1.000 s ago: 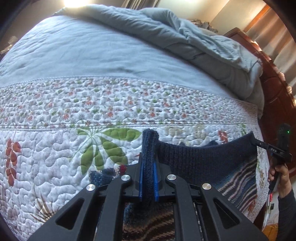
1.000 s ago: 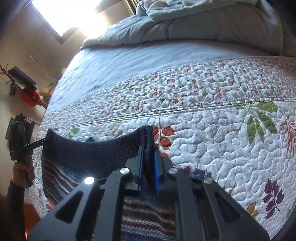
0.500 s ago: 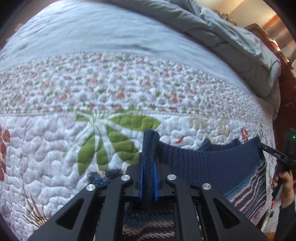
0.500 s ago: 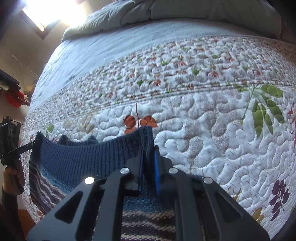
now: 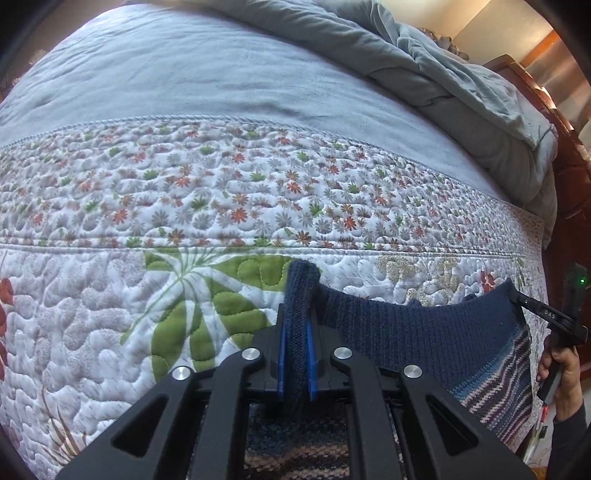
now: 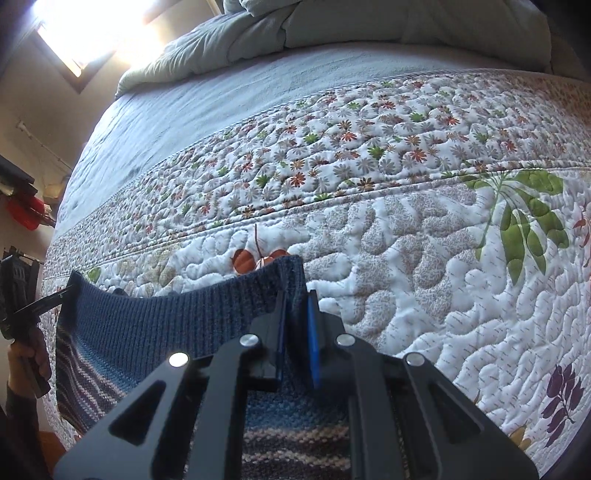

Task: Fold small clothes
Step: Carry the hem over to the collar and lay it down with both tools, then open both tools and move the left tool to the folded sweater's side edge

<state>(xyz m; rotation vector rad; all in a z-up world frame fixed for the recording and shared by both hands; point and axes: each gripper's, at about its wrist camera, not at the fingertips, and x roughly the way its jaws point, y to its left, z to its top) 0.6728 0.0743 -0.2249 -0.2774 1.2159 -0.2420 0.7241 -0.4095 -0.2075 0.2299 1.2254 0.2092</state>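
A small knitted sweater [image 5: 417, 328], navy at its ribbed edge and striped lower down, hangs stretched between both grippers just above the floral quilt [image 5: 184, 206]. My left gripper [image 5: 295, 314] is shut on one corner of the navy edge. My right gripper [image 6: 297, 314] is shut on the other corner of the sweater [image 6: 166, 325]. In the left wrist view the right gripper [image 5: 517, 299] shows at the far right, held by a hand [image 5: 561, 373]. In the right wrist view the left gripper [image 6: 70, 291] pinches the far left corner.
A rumpled grey duvet [image 5: 424, 74] lies heaped at the back of the bed, above a smooth grey sheet [image 5: 184, 74]. A wooden bed frame [image 5: 569, 155] runs along the right. A bright window [image 6: 81, 33] and a red object [image 6: 29, 218] are on the left wall.
Both grippers have sunk toward the quilt with the sweater still stretched between them, and the quilt pattern fills more of both views.
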